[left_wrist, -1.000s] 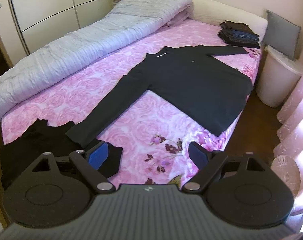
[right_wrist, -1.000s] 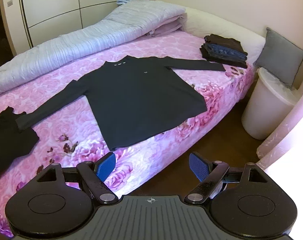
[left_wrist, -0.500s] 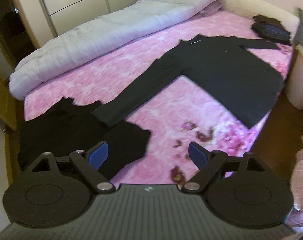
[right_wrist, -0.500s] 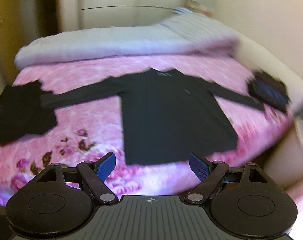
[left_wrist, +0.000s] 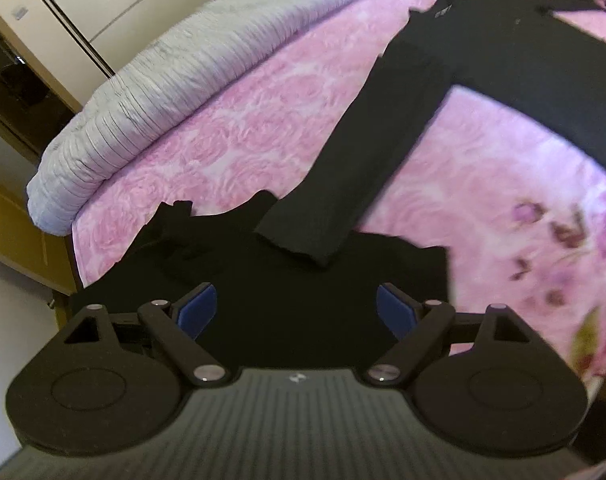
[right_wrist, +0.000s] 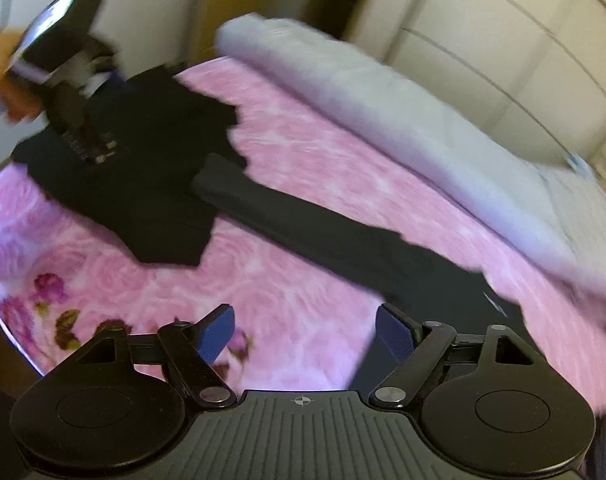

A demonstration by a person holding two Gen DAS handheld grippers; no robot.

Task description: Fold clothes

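Observation:
A black long-sleeved shirt (left_wrist: 499,52) lies spread flat on the pink flowered bed (left_wrist: 271,112). Its sleeve (left_wrist: 343,184) reaches down-left and its cuff rests on a second, crumpled black garment (left_wrist: 287,288). My left gripper (left_wrist: 297,312) is open and empty, just above that crumpled garment. In the right wrist view the sleeve (right_wrist: 323,236) runs across the bed to the crumpled garment (right_wrist: 143,168), and the left gripper (right_wrist: 75,92) shows over it at upper left. My right gripper (right_wrist: 305,330) is open and empty above the bed near the shirt's body.
A rolled grey-white quilt (left_wrist: 175,92) lies along the far side of the bed, also in the right wrist view (right_wrist: 403,120). White wardrobe doors (left_wrist: 103,4) stand behind it. The bed's wooden foot edge (left_wrist: 19,236) is at left. Both views are blurred by motion.
Both grippers have swung left toward the foot of the bed and moved lower. The left gripper now hovers over the crumpled garment. The clothes have not moved.

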